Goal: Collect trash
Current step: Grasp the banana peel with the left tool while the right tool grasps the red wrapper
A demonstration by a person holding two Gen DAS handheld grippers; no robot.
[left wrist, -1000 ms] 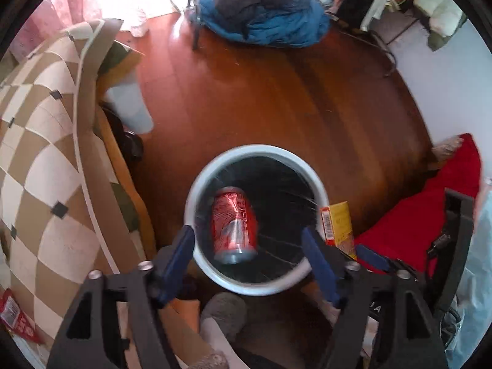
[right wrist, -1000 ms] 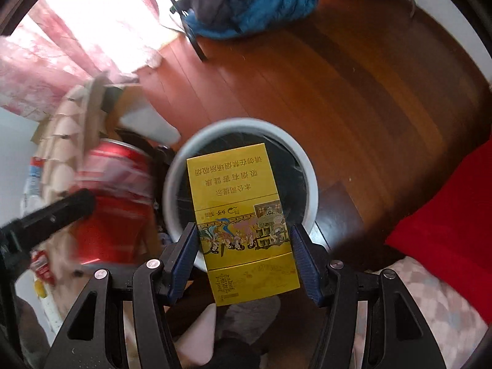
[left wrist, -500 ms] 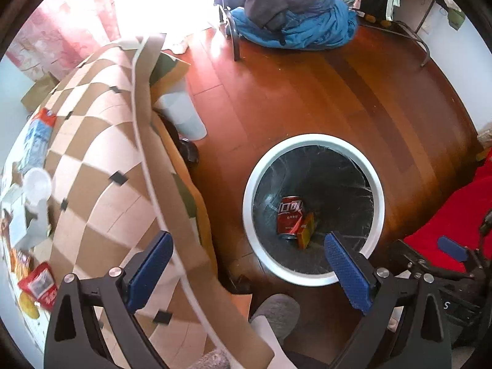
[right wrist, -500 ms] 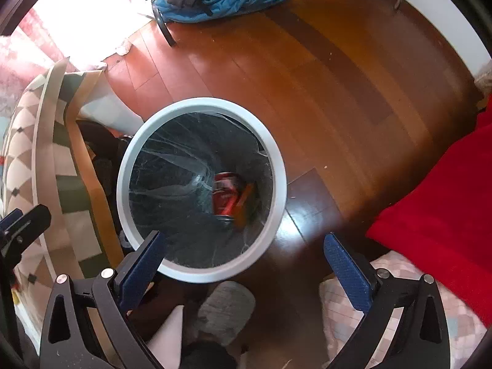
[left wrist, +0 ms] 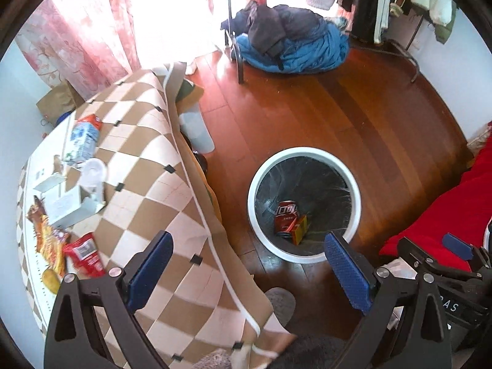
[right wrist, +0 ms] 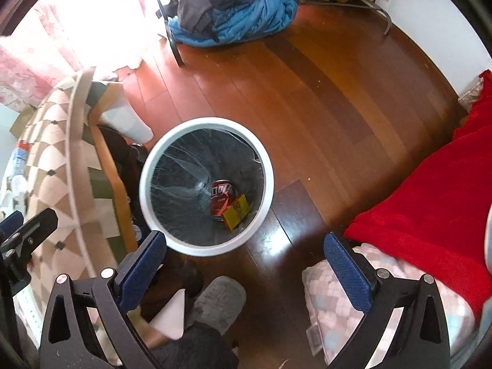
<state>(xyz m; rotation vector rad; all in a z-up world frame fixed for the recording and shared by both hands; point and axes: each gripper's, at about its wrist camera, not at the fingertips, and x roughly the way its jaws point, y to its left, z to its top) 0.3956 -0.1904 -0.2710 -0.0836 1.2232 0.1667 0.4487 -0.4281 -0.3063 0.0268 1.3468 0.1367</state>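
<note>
A white-rimmed bin with a black liner stands on the wood floor. A red can and a yellow box lie at its bottom. My left gripper is open and empty, high above the table edge and the bin. My right gripper is open and empty above the bin's near rim. On the checked tablecloth lie a red wrapper, an orange snack bag, a white open box, a plastic cup and a blue-white pack.
A blue and dark clothes pile lies on the far floor by a metal rack leg. A red blanket covers the right side. My grey slipper is below the bin. A pale stool stands under the table.
Both grippers let go over the bin: the can and the yellow box fell in. Both have since risen and pulled back; the left view has swung left onto the table.
</note>
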